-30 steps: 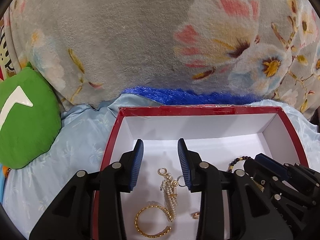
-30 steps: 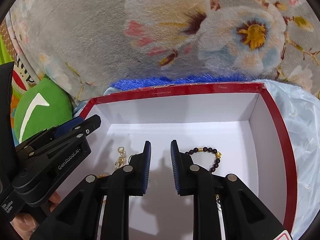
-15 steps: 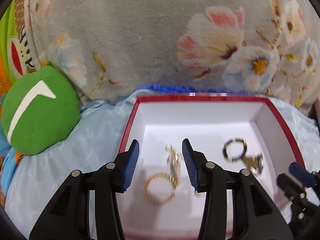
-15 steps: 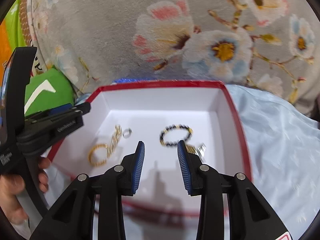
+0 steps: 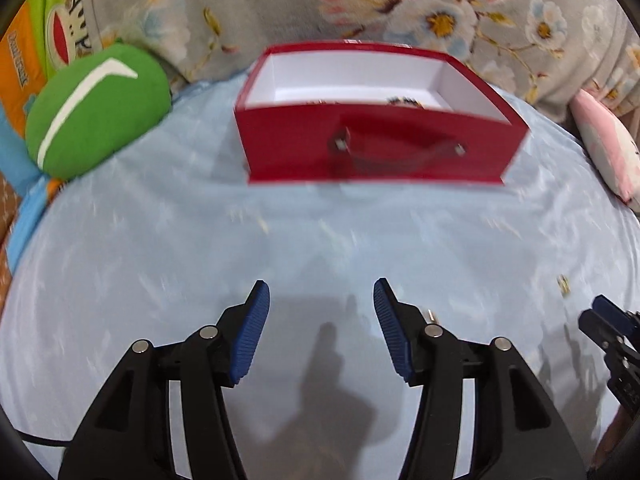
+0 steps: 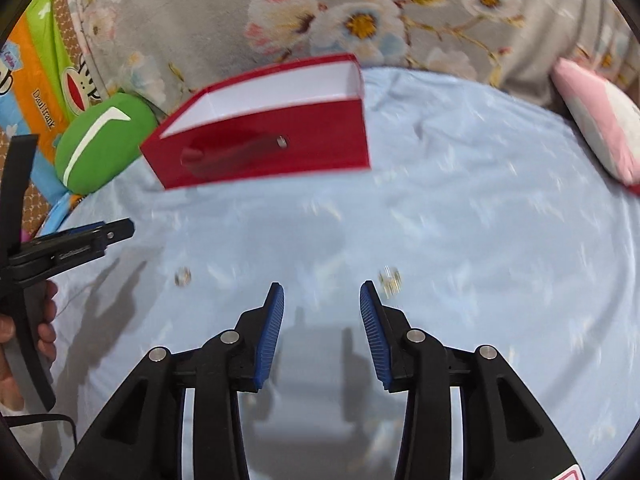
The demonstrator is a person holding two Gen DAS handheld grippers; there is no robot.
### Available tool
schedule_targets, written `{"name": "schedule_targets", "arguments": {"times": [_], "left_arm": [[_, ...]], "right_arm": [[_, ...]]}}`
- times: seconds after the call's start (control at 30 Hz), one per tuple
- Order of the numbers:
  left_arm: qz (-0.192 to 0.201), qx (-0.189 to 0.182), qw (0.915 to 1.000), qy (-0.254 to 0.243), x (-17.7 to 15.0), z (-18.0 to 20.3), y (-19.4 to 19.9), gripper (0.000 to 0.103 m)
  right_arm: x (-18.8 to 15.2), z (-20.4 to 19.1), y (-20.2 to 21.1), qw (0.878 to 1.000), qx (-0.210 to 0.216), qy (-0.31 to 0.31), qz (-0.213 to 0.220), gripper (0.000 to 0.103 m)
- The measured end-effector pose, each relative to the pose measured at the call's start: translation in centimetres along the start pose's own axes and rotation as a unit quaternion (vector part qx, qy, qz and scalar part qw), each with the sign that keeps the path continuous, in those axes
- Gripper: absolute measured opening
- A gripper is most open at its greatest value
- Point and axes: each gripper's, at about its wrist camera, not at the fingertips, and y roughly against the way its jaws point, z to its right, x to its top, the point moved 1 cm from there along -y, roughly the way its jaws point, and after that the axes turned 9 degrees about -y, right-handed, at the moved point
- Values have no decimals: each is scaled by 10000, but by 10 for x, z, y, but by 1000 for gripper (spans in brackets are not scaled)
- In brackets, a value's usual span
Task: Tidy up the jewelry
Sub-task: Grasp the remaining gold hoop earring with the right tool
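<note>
A red box with a white inside stands on the light blue sheet, far from both grippers; it also shows in the right wrist view. A little jewelry peeks over its near wall. My left gripper is open and empty above the sheet. My right gripper is open and empty. A small gold piece lies on the sheet just right of the right gripper's fingertip. A small ring lies to its left. Another gold piece shows at the right in the left wrist view.
A green cushion lies left of the box. A floral grey blanket rises behind it. A pink and white pillow lies at the right. The other gripper shows at each view's edge.
Both grippers have pulled back out of the box and away from it, and their jaws have opened wider. The box now looks small and far; loose pieces on the sheet came into view.
</note>
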Motion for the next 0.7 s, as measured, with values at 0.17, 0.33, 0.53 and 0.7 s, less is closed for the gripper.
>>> {"name": "schedule_targets", "arguments": {"times": [0.17, 0.33, 0.53, 0.7], "left_arm": [[-105, -40, 9999, 67, -42, 17, 8, 52], [-67, -14, 9996, 274, -62, 17, 4, 53], [28, -209, 9982, 565, -65, 6, 7, 54], [92, -317, 9969, 708, -68, 1, 9, 55]], "right_arm": [[-17, 24, -6, 9989, -137, -439, -114, 39], [-5, 27, -15, 9982, -353, -489, 54, 39], [15, 20, -41, 9969, -673, -400, 41, 39], [22, 18, -56, 9953, -866, -413, -127, 39]]}}
